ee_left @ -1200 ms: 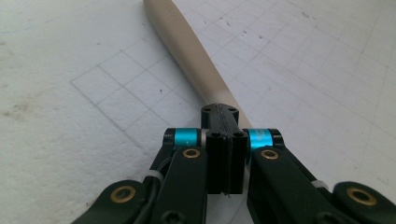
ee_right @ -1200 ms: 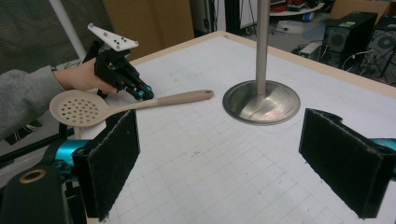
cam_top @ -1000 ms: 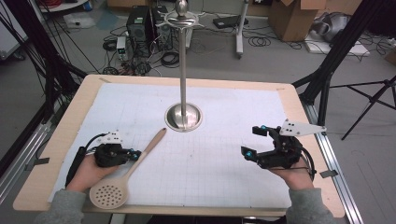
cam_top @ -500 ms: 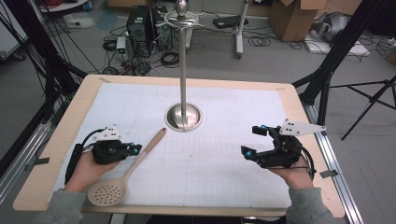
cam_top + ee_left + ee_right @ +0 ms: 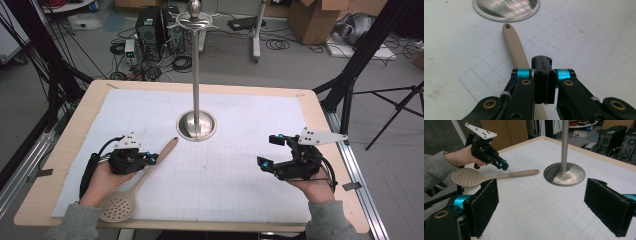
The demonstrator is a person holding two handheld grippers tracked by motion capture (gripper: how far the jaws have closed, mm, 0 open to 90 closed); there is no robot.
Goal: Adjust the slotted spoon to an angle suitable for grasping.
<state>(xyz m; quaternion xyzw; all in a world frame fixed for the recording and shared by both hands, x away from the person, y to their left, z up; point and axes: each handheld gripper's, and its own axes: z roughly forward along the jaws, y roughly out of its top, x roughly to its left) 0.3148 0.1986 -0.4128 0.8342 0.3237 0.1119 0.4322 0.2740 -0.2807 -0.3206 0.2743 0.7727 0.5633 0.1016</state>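
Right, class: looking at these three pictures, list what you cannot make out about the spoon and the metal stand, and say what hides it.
- Left gripper view: the spoon handle runs under the shut left claw, which hides its bowl and any contact with it.
- Right gripper view: the picture's top edge cuts off the stand.
- High view: the left claw lies over the spoon handle; touching or above, unclear.

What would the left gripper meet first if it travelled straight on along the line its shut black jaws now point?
Probably the round steel base of the upright metal stand; the left gripper hovers shut above the beige slotted spoon's handle, aiming along it. Height is unclear, so it might graze the handle first.
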